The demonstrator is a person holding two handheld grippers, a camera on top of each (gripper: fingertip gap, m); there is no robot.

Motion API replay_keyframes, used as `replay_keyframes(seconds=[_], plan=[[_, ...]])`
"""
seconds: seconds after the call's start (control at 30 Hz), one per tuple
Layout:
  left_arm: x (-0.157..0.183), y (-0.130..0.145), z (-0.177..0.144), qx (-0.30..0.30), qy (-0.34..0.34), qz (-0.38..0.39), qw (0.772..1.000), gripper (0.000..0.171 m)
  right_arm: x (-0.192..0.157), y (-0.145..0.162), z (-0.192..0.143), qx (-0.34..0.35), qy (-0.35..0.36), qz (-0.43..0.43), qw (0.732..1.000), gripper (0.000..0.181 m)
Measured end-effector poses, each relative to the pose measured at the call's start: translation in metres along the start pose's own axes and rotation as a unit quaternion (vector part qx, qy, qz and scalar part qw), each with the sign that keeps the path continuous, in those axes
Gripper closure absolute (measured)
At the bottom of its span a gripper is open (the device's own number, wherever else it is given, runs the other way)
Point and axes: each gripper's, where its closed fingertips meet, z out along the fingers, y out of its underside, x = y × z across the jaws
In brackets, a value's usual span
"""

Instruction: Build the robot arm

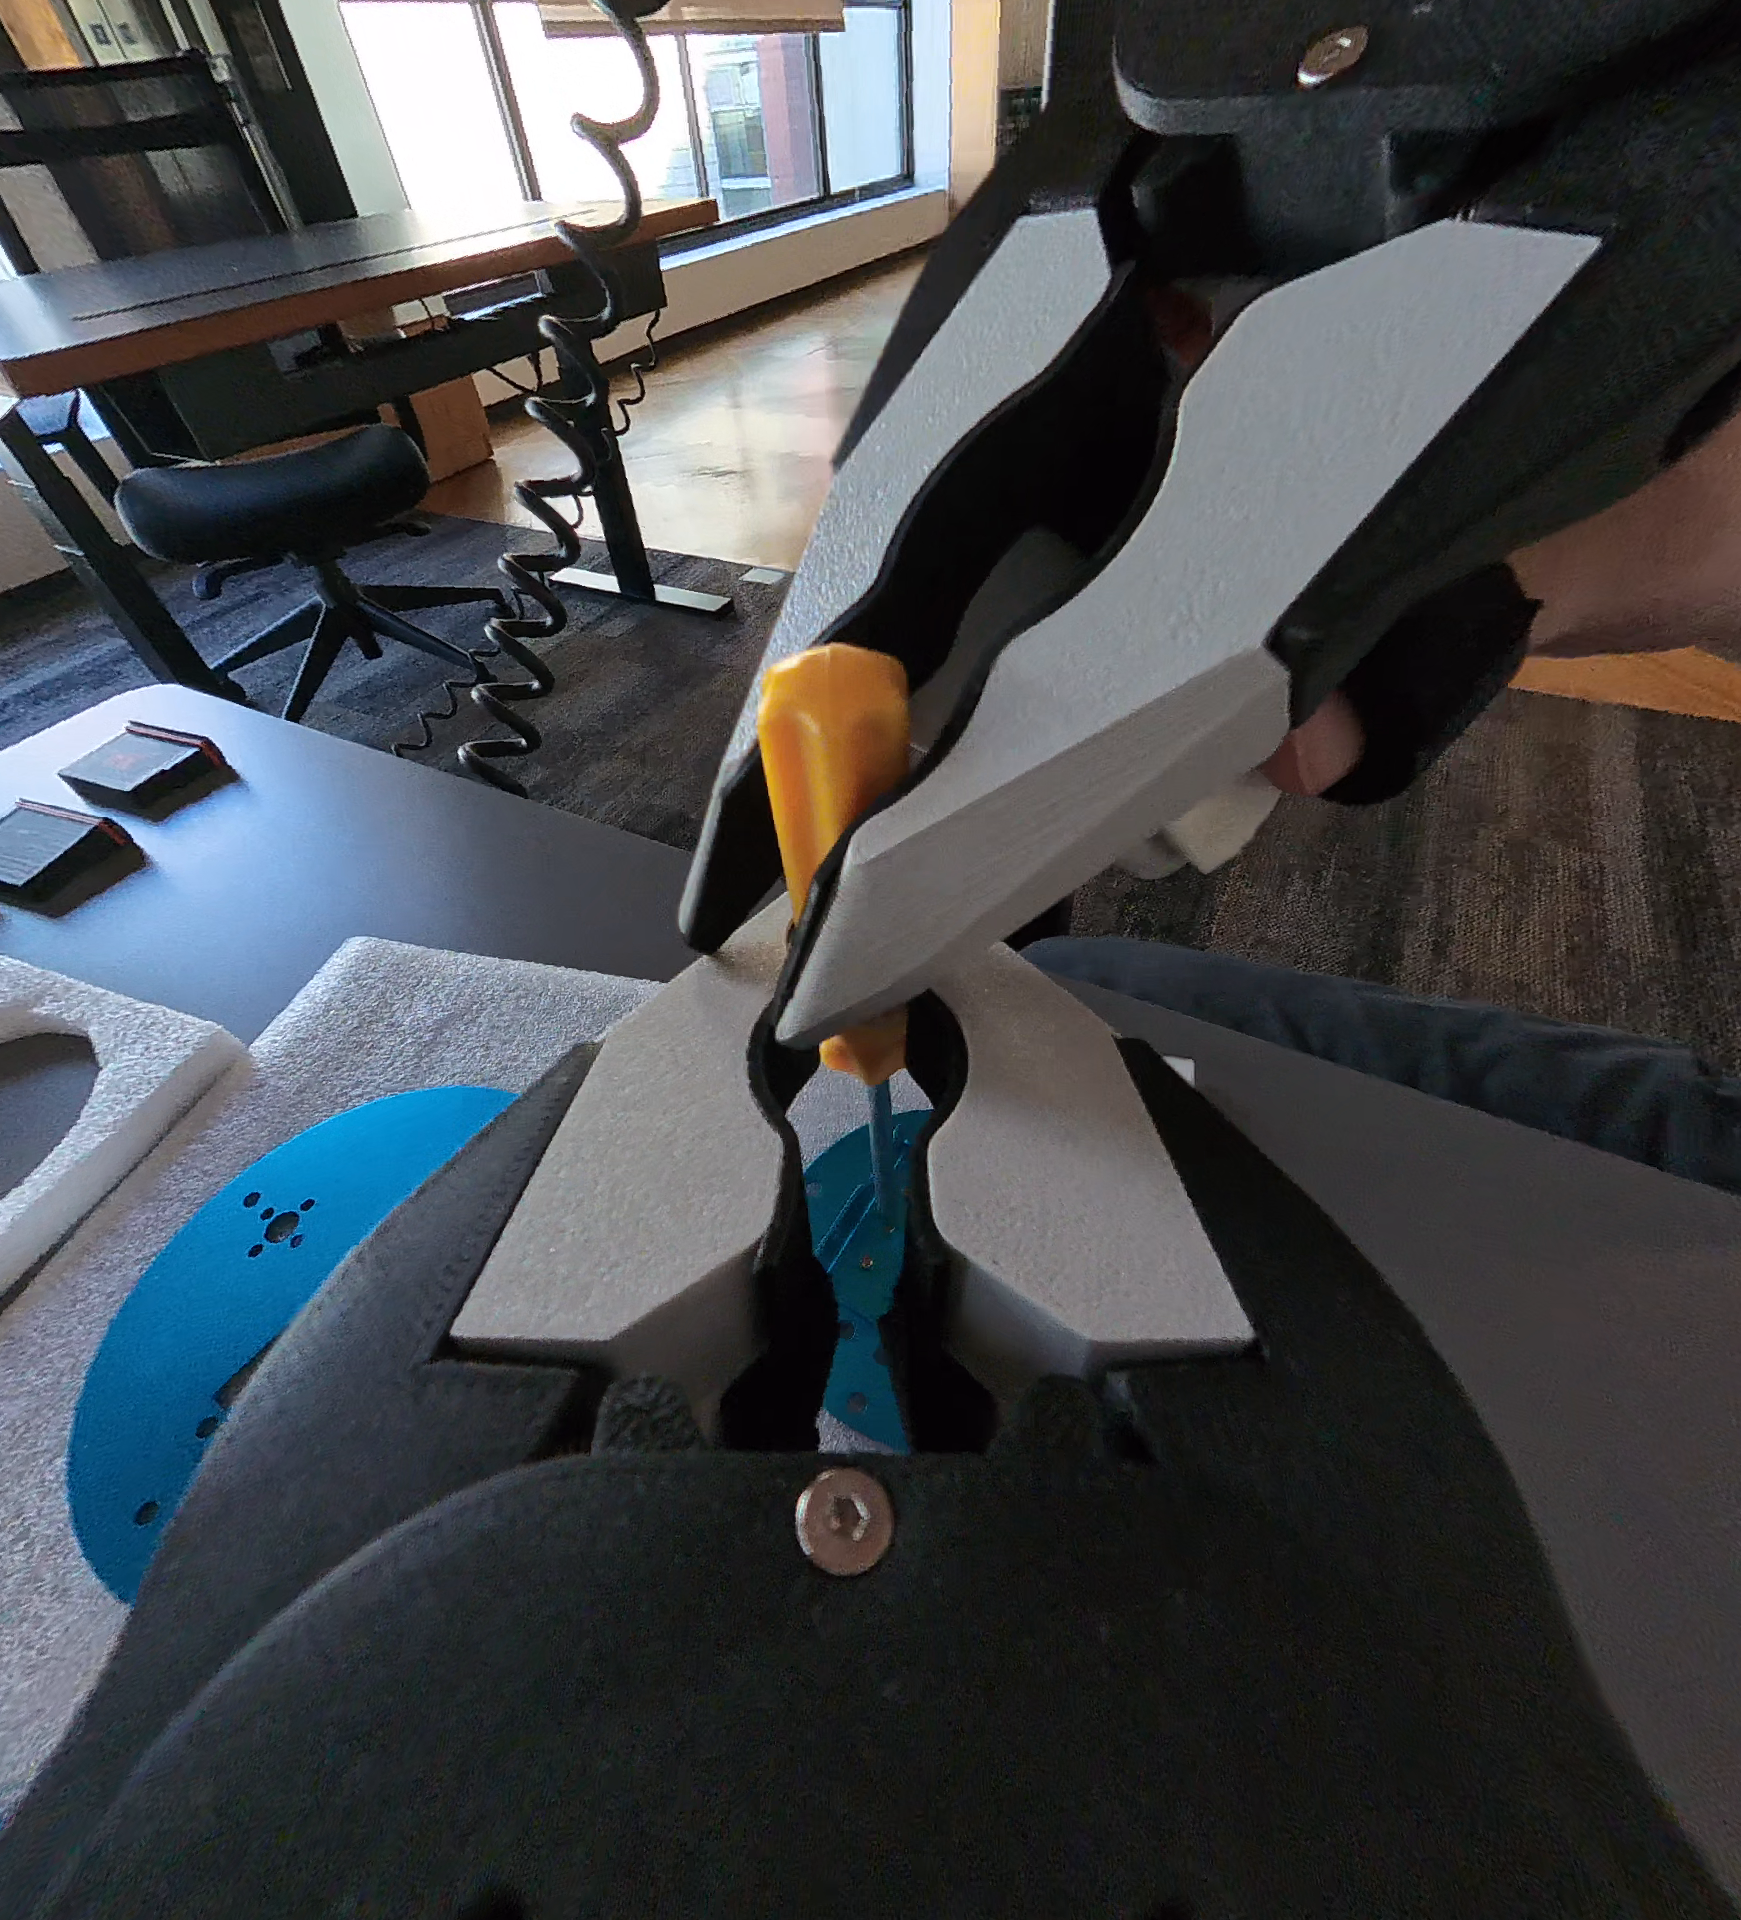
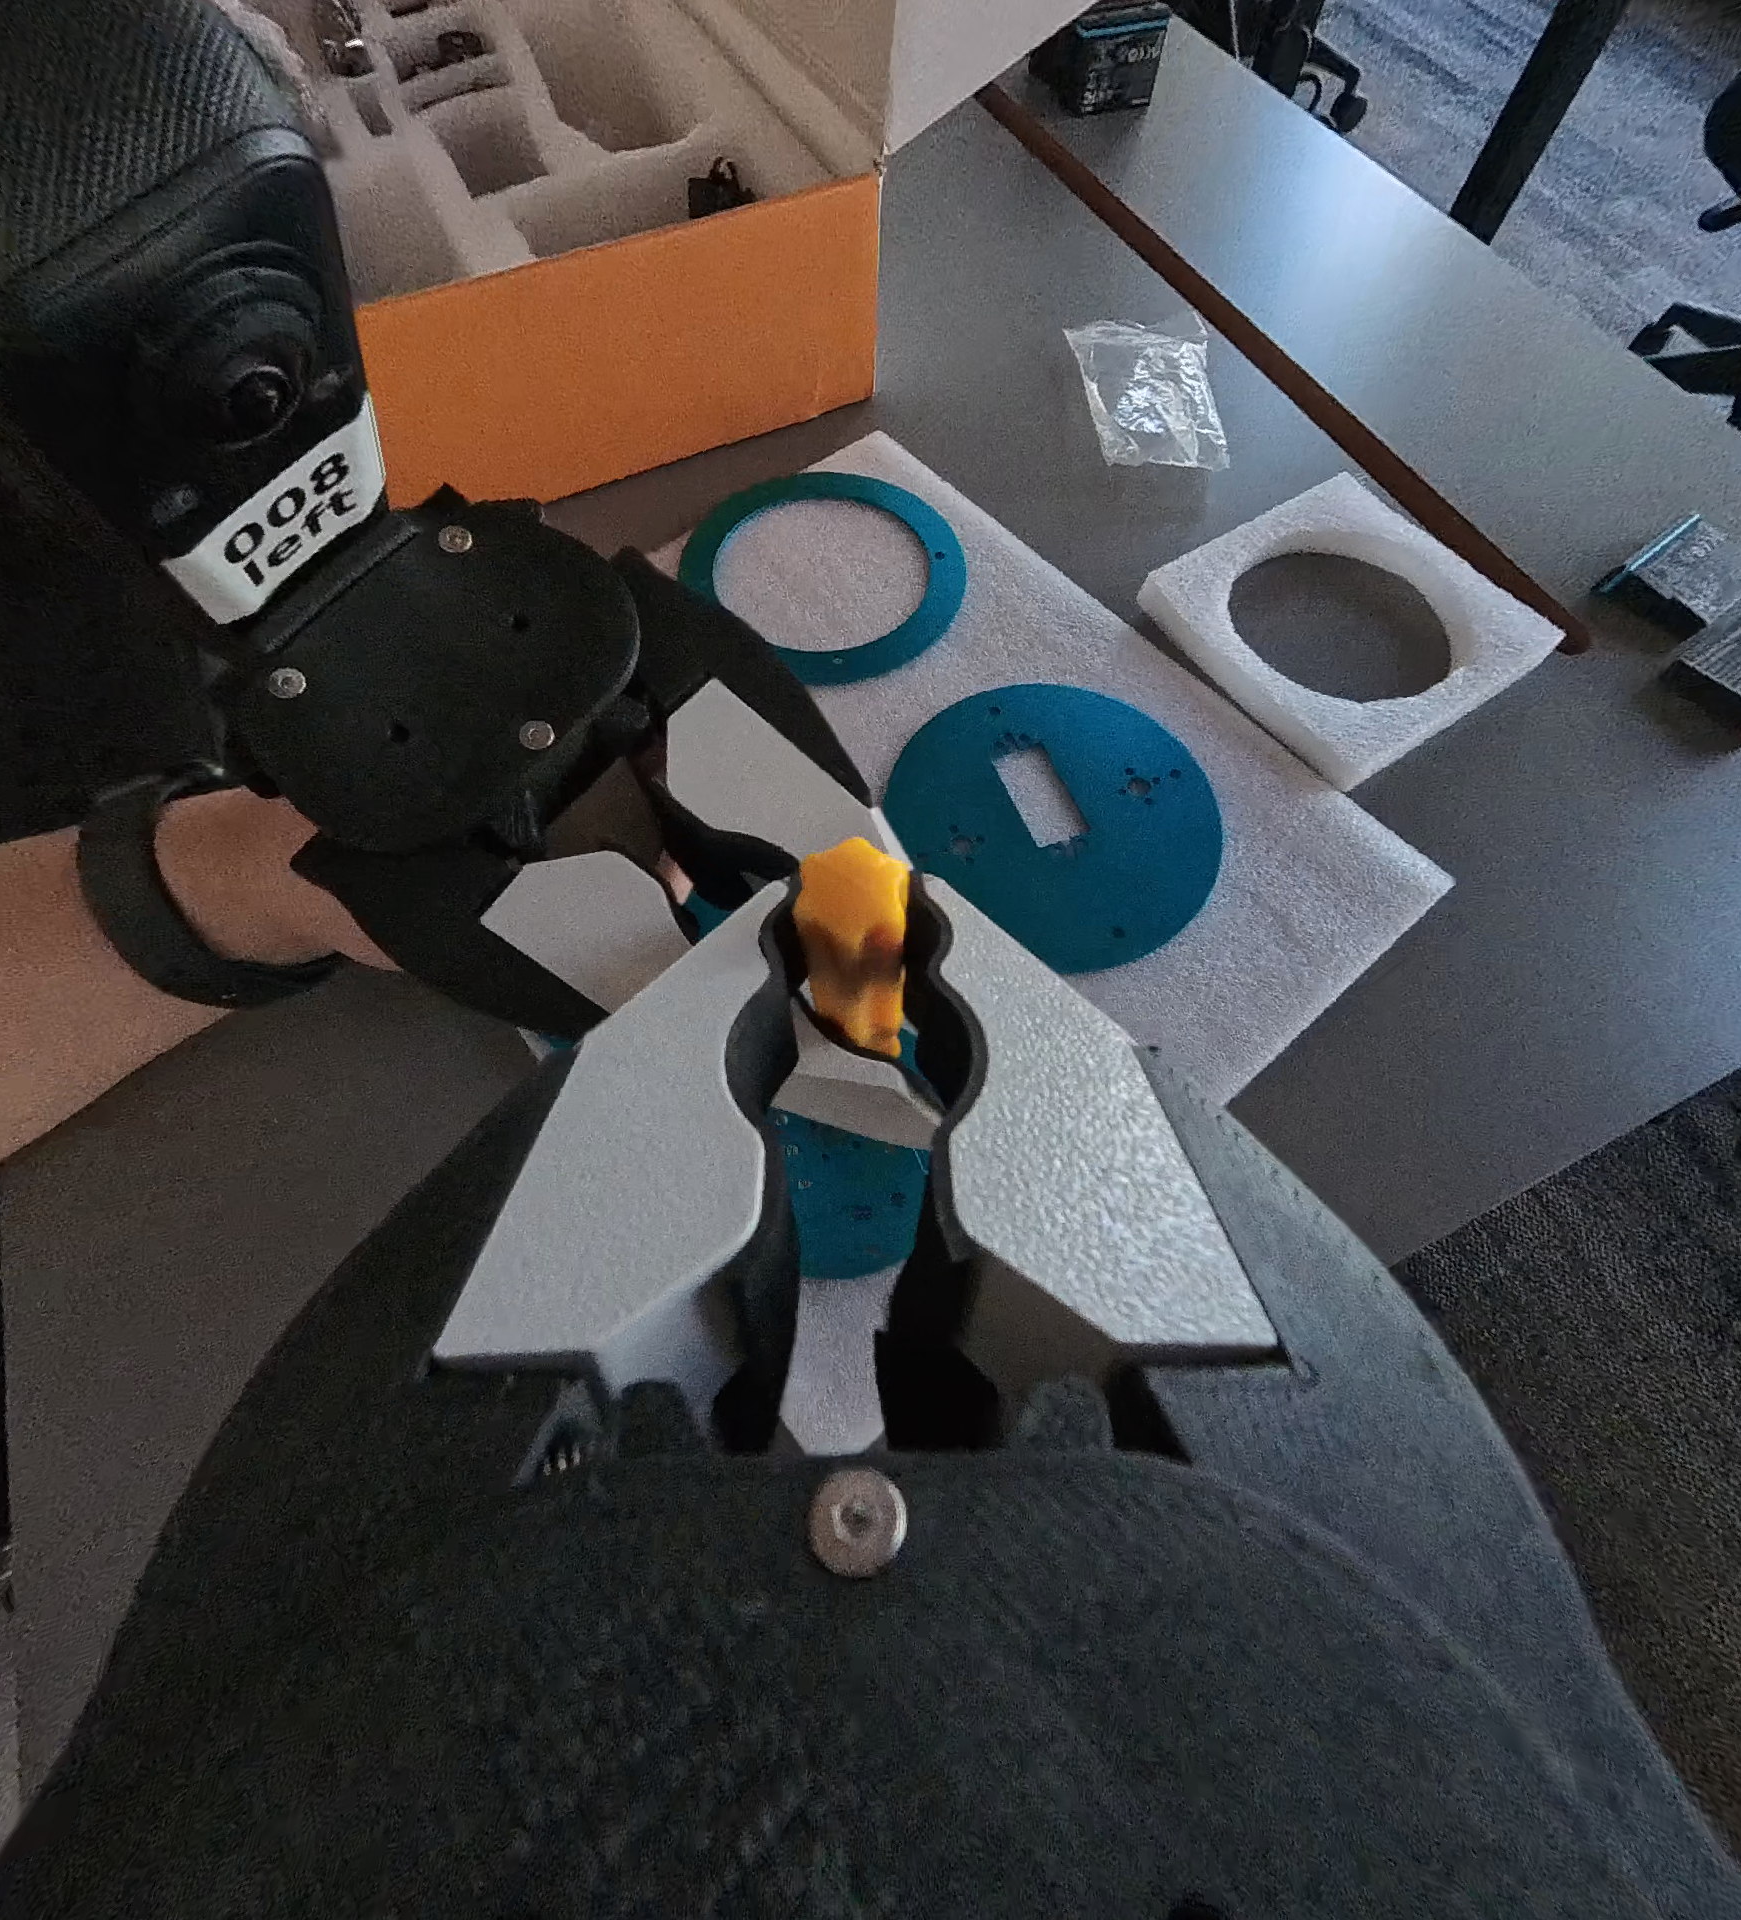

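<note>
My right gripper (image 2: 853,904) is shut on the orange handle of a screwdriver (image 2: 850,935). In the left wrist view it (image 1: 752,977) comes down from the upper right. It holds the screwdriver (image 1: 830,769) upright, with the thin shaft reaching down onto a small blue bracket (image 1: 861,1247). My left gripper (image 1: 861,1049) is closed on that bracket, which stands on a blue disc (image 1: 222,1330) lying on a white foam sheet (image 1: 430,1018). In the right wrist view the left gripper (image 2: 731,914) comes in from the left, with its tips hidden behind my right fingers.
On the foam sheet (image 2: 1313,883) lie a blue ring (image 2: 824,577) and a blue disc with a rectangular hole (image 2: 1053,831). A foam square with a round hole (image 2: 1198,597), a plastic bag (image 2: 1146,390), small black boxes (image 2: 1739,665) and an open orange box (image 2: 617,343) sit on the grey table.
</note>
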Motion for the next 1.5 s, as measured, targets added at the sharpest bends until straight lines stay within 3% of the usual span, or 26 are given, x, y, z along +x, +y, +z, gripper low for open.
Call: replay_keyframes(seconds=[0.2,0.33,0.47,0.57,0.63,0.83,0.9,1.1,1.17,1.27,1.37,1.43,1.5], plan=[[0.006,0.0,0.003,-0.001,0.006,0.012,1.0,0.163,-0.002,-0.005,-0.01,0.054,-0.06,-0.017,0.997,0.157],[0.004,0.0,0.005,-0.003,0.004,0.014,1.0,0.163,-0.005,-0.005,-0.013,0.092,-0.098,-0.029,0.991,0.163],[0.001,0.001,0.003,-0.006,-0.002,0.002,1.0,0.163,0.0,-0.009,-0.01,0.129,-0.036,-0.004,0.991,0.163],[-0.002,0.003,0.002,-0.008,-0.009,0.005,1.0,0.162,0.004,-0.012,-0.008,0.161,0.057,0.011,0.985,0.164],[0.0,0.003,0.0,-0.005,-0.004,0.001,1.0,0.162,0.002,-0.013,-0.007,0.16,0.073,0.007,0.984,0.164],[0.002,0.003,0.002,-0.007,-0.004,0.008,1.0,0.162,-0.005,-0.014,-0.016,0.182,-0.085,0.026,0.979,0.162],[0.001,0.003,0.004,-0.009,-0.009,0.007,1.0,0.162,0.0,-0.013,-0.016,0.188,-0.054,0.021,0.981,0.163],[0.0,0.005,0.003,-0.014,-0.017,0.017,1.0,0.162,0.008,-0.013,-0.017,0.21,0.135,0.036,0.968,0.163],[0.001,0.006,0.002,-0.012,-0.015,0.02,1.0,0.162,0.005,-0.013,-0.018,0.19,0.119,0.02,0.974,0.163],[0.001,0.005,0.003,-0.01,-0.013,0.018,1.0,0.162,0.003,-0.016,-0.02,0.178,0.036,0.003,0.983,0.157],[0.0,0.004,0.003,-0.007,-0.008,0.01,1.0,0.162,0.001,-0.015,-0.021,0.181,-0.051,0.024,0.982,0.164],[0.0,0.005,0.004,-0.008,-0.007,0.009,1.0,0.162,0.002,-0.014,-0.021,0.18,-0.047,0.017,0.982,0.164],[0.001,0.005,0.003,-0.008,-0.005,0.008,1.0,0.162,0.004,-0.013,-0.021,0.178,0.005,0.009,0.984,0.164]])
